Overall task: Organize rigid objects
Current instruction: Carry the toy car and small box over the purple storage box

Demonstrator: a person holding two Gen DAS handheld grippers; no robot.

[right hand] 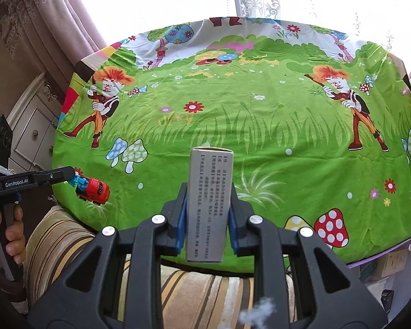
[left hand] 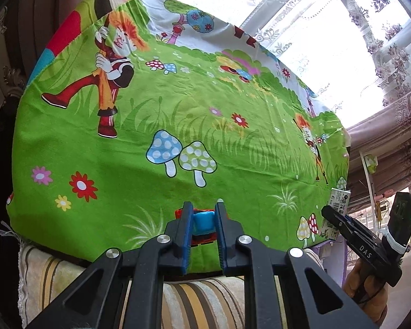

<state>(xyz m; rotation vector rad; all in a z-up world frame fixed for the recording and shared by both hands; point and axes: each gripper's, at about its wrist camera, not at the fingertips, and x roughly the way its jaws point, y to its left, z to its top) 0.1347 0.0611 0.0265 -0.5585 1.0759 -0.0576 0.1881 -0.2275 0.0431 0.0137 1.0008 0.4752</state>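
Note:
A small red and blue toy truck (left hand: 203, 226) is clamped between the blue pads of my left gripper (left hand: 204, 211), held just above the near edge of the green cartoon tablecloth (left hand: 178, 126). From the right wrist view the same toy truck (right hand: 91, 189) hangs at the left gripper's (right hand: 68, 176) tip, over the cloth's left near corner. My right gripper (right hand: 208, 189) is shut on a tall grey carton (right hand: 209, 200) with printed text, held upright above the near edge. In the left wrist view that carton (left hand: 335, 213) and the right gripper (left hand: 334, 215) appear at the far right.
The cloth covers a table (right hand: 383, 255) in front of a bright window with lace curtains (left hand: 383, 41). A striped cushion (right hand: 200, 290) lies below the near edge. A white cabinet (right hand: 33, 128) stands to the left. A hand (right hand: 2, 235) grips the left tool's handle.

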